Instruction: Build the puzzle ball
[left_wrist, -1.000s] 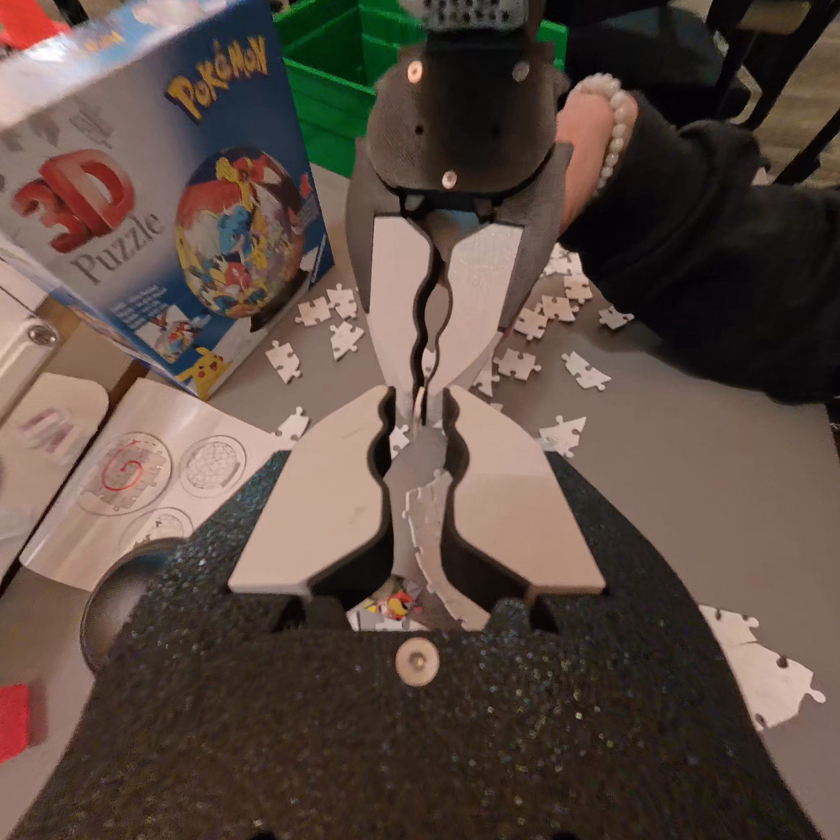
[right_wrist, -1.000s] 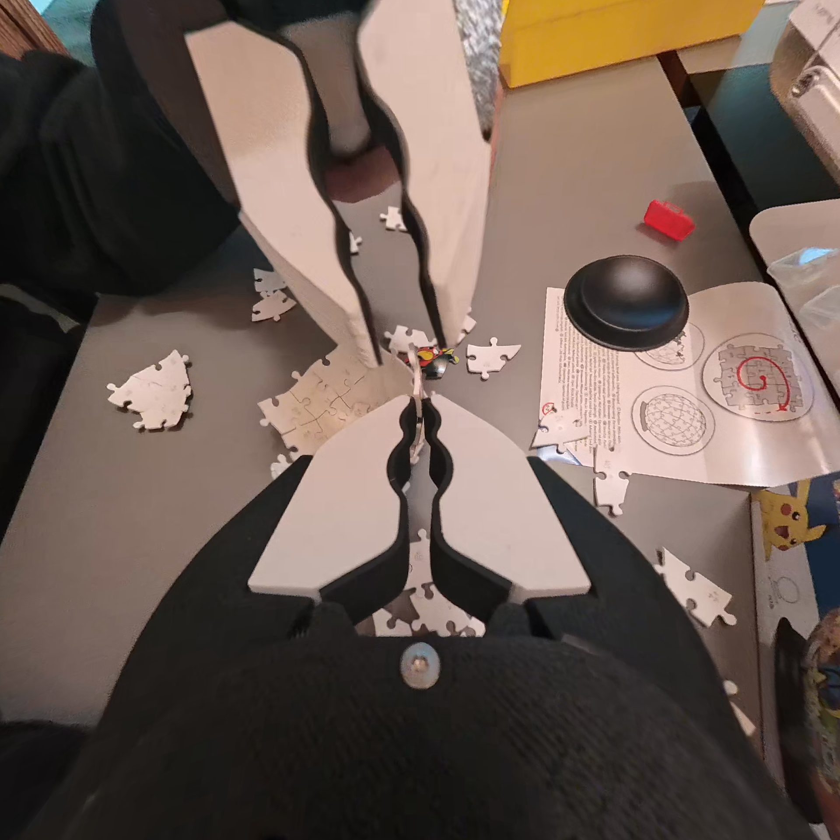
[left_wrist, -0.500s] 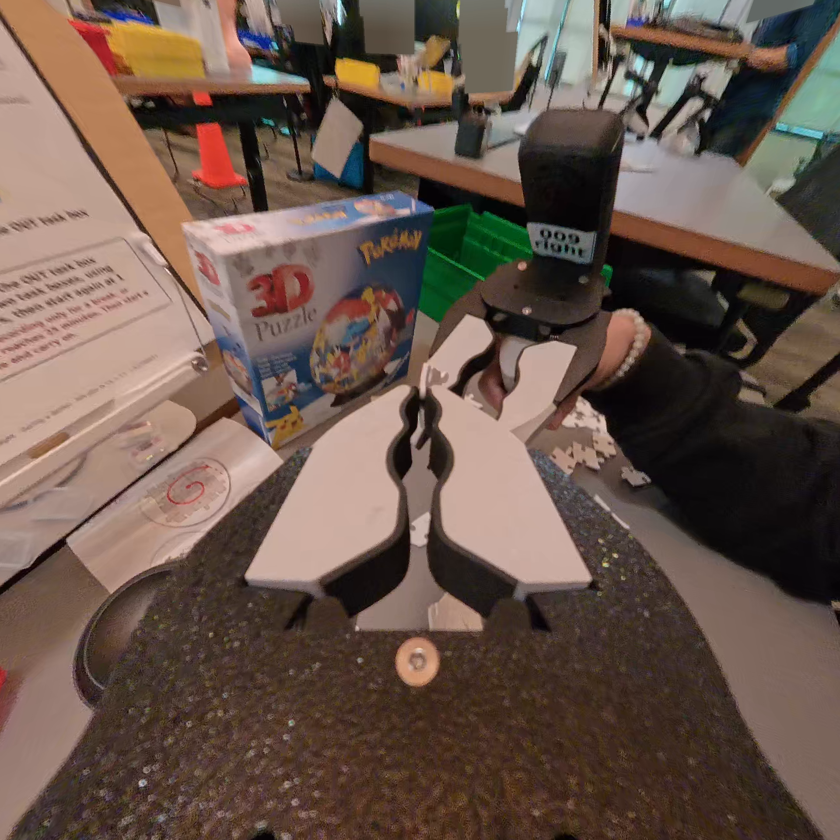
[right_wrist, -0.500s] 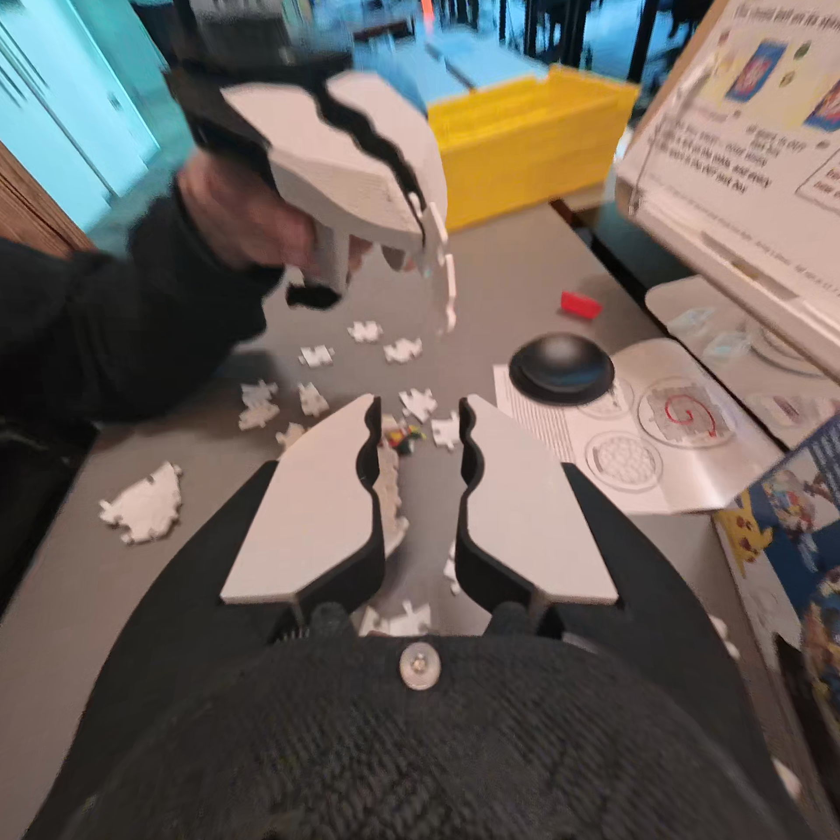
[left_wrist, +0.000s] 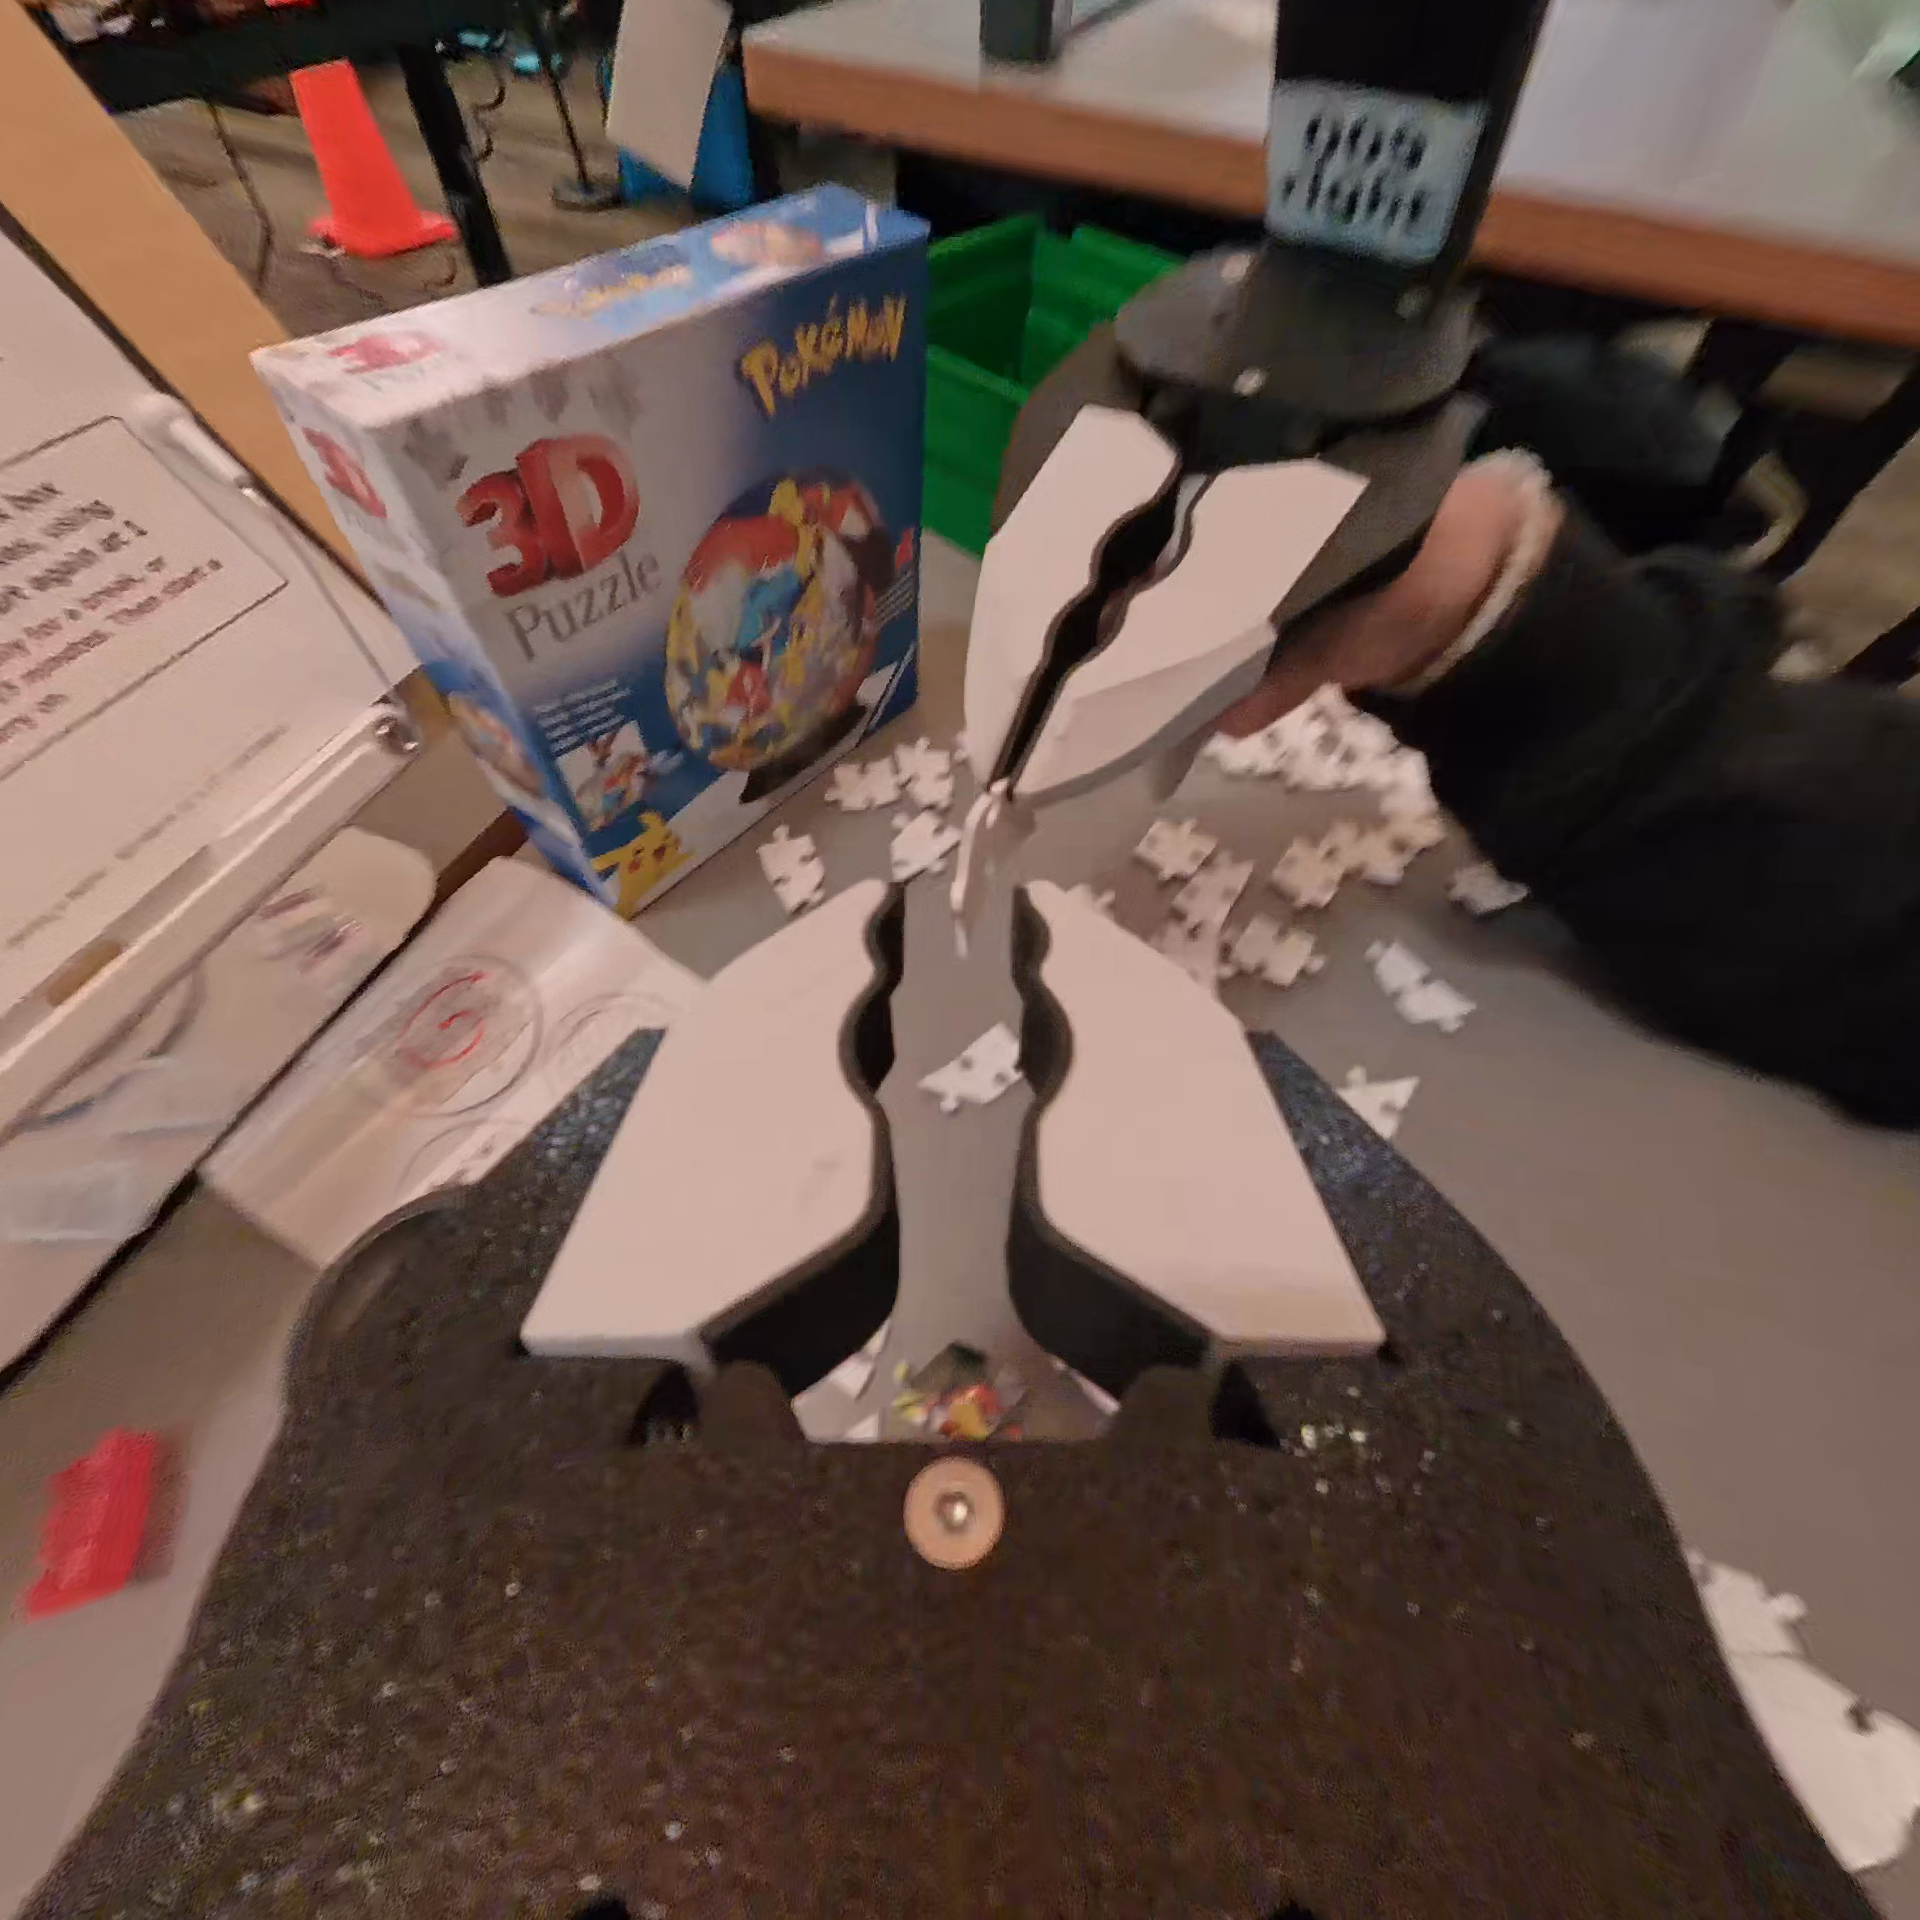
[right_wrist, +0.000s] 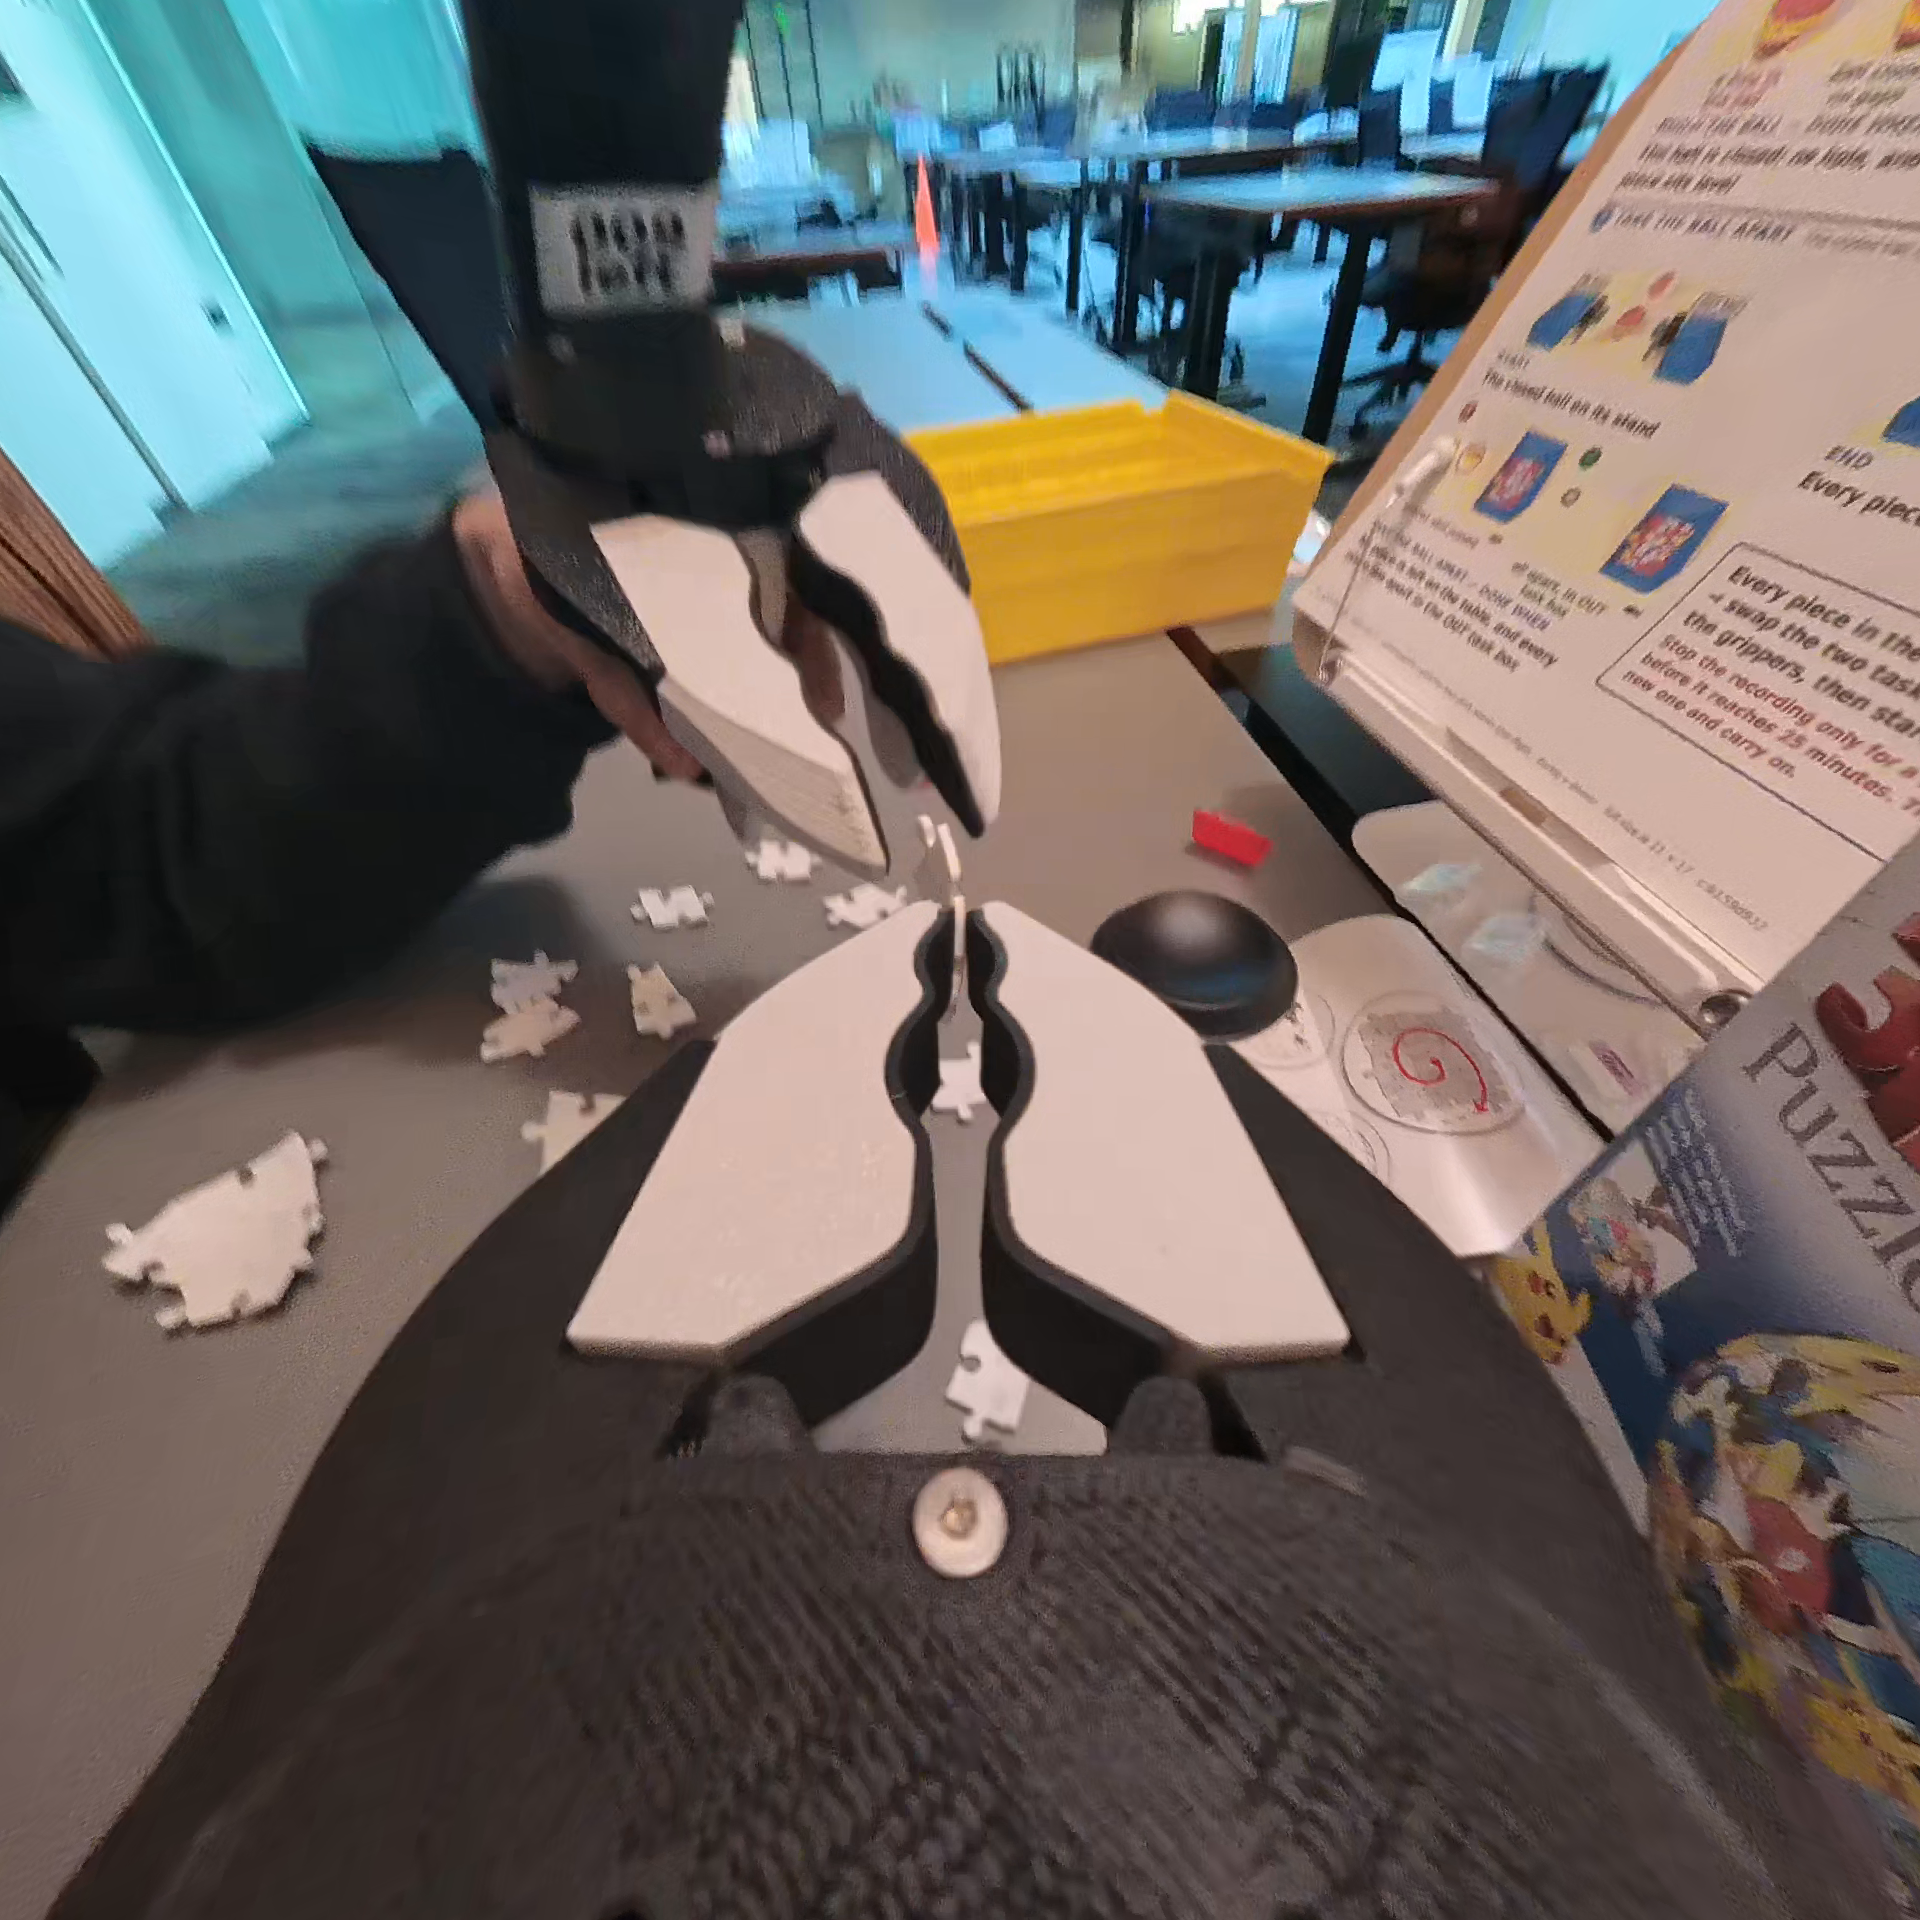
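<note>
Nearby: puzzle box (left_wrist: 665, 540), loose pieces (left_wrist: 1288, 862), black dome (right_wrist: 1195, 961), leaflet (right_wrist: 1434, 1091).

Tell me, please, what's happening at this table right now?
A person holds a two-finger gripper in each hand above a grey table strewn with white puzzle pieces. The right gripper is pinched shut on a thin strip of joined puzzle pieces, seen edge-on. The left gripper is open, its fingers either side of the strip's free end without pressing on it. A blue puzzle box, an instruction sheet and a black dome-shaped stand sit alongside.
</note>
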